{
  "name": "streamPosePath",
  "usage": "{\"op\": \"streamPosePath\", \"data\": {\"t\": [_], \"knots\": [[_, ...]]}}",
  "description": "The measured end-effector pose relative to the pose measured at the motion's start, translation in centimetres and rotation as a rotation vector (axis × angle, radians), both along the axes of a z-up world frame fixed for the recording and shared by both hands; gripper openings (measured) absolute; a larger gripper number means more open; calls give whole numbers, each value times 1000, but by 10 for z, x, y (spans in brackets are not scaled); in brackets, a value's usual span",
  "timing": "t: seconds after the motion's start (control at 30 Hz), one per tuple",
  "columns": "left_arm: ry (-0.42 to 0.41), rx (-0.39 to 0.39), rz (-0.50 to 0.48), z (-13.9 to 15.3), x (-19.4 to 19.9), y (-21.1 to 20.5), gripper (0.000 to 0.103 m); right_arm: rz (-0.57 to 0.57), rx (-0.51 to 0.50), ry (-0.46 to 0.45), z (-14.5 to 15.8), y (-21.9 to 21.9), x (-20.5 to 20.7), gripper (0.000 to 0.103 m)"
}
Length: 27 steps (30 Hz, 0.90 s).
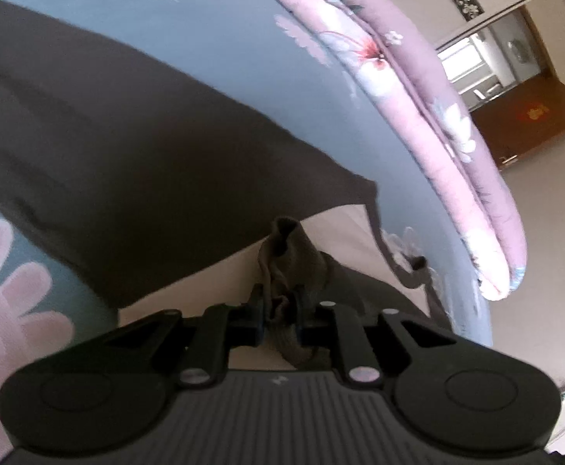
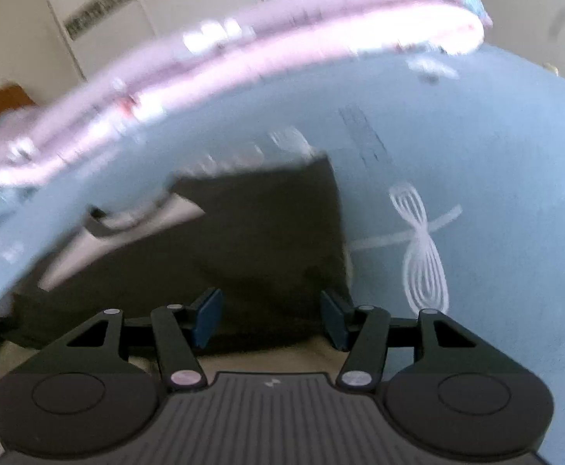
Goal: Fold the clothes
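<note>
A dark brown garment [image 1: 127,155] lies spread on a blue flowered bedsheet [image 1: 224,38]. A pale beige layer [image 1: 332,240] shows under its near edge. My left gripper [image 1: 280,310] is shut on a bunched fold of the dark garment, which sticks up between the pads. In the right wrist view the same garment [image 2: 263,232] lies flat and blurred below my right gripper [image 2: 270,317]. That gripper stands open, its blue pads [image 2: 208,317] wide apart with nothing pinched between them. Beige cloth [image 2: 274,352] shows just behind the pads.
A folded pink flowered quilt [image 1: 418,97] runs along the far side of the bed [image 2: 282,38]. Beyond the bed's edge are a light floor, a brown door [image 1: 534,116] and white wardrobe fronts [image 2: 107,19]. The blue sheet [image 2: 476,155] lies bare to the right of the garment.
</note>
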<state>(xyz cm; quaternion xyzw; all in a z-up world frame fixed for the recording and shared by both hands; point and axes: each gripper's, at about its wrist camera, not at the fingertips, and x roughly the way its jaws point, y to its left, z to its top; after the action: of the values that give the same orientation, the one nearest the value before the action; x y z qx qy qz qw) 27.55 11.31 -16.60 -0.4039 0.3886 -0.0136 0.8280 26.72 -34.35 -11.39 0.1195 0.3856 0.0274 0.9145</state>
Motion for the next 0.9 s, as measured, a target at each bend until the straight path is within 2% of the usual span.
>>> {"op": "streamPosePath", "data": {"t": [0.07, 0.13, 0.27, 0.33, 0.4, 0.43, 0.5, 0.53, 0.6, 0.7, 0.77, 0.9], "knots": [[8, 34, 11, -1, -3, 3, 18, -14, -31, 23, -5, -4, 1, 62], [2, 23, 20, 4, -8, 9, 14, -20, 7, 18, 1, -8, -2, 62], [-108, 71, -4, 37, -15, 9, 16, 20, 90, -60, 23, -4, -11, 62], [-157, 77, -46, 52, -6, -2, 34, 77, 115, -87, 30, 9, -8, 62], [-180, 31, -121, 56, 9, -21, 43, 138, 108, -89, 29, 30, 3, 59], [-187, 7, -165, 53, 18, -33, 44, 166, 107, -82, 26, 41, 9, 57], [-176, 1, -241, 44, 34, -58, 44, 225, 139, -50, 15, 62, 23, 33], [-161, 22, -266, 37, 38, -66, 44, 246, 143, -34, 9, 72, 28, 30], [-129, 67, -313, 25, 45, -83, 44, 269, 109, -11, -1, 88, 36, 26], [-80, 111, -323, 6, 44, -82, 43, 294, 78, 24, -12, 102, 38, 26], [-95, 97, -325, 0, 36, -71, 43, 305, 62, 22, -13, 104, 31, 26], [-110, 125, -348, 2, 11, -56, 45, 335, 20, 20, -14, 104, 15, 26]]}}
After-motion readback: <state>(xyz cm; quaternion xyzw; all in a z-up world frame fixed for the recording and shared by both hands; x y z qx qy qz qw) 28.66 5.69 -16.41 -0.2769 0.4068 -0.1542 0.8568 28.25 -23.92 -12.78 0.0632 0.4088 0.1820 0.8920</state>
